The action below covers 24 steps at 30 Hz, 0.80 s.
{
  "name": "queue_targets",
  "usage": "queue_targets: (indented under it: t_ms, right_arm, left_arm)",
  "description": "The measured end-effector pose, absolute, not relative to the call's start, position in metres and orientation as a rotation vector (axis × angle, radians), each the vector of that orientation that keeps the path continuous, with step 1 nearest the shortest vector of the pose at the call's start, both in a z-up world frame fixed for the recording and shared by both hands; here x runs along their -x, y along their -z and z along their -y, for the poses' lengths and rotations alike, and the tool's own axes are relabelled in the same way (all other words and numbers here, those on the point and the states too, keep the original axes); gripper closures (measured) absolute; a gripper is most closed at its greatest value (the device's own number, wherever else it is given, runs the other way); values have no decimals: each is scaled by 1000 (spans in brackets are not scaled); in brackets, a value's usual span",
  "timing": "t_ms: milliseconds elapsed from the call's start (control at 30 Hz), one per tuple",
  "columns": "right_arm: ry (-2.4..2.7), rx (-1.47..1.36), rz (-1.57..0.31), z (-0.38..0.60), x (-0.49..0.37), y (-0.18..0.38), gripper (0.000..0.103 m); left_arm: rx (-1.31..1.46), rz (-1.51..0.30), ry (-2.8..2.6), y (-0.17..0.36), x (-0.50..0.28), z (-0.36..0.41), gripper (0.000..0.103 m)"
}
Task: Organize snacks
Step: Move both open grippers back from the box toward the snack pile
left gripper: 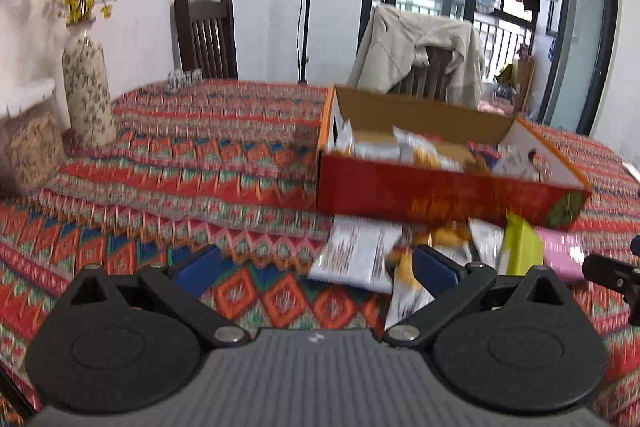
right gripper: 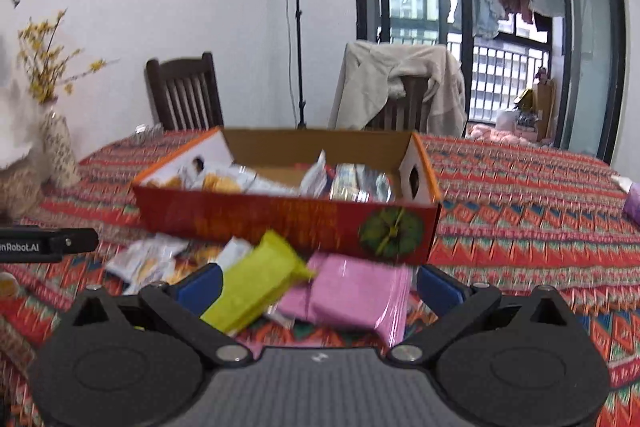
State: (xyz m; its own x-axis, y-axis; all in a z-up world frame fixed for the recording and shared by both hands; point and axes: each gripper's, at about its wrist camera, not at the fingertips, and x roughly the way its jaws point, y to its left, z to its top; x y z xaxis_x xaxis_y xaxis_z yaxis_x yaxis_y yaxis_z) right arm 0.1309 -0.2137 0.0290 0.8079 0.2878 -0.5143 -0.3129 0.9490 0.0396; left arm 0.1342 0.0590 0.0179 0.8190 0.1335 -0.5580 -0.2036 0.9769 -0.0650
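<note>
Both grippers, left (left gripper: 316, 267) and right (right gripper: 318, 285), gape empty; 2 loose packs, green (right gripper: 256, 285) and pink (right gripper: 352, 293), lie before the box (right gripper: 288, 223)—light, crinkly, slippery, so pinch mid-body.

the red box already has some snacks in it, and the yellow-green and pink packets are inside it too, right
Not quite. The red box does hold some snacks, but the yellow-green packet and pink packet lie on the tablecloth in front of it, as the right wrist view shows.
</note>
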Motion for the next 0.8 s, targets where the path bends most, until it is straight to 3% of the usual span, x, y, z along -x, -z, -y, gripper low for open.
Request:
queue_targets:
  t_ms: [333, 800]
  right_arm:
    - [-359, 59, -644, 208, -106, -2, 0]
    - [-328, 116, -743, 189, -115, 18, 0]
  left_arm:
    - [116, -602, -144, 16, -110, -57, 0]
    - [74, -499, -125, 14, -97, -48, 0]
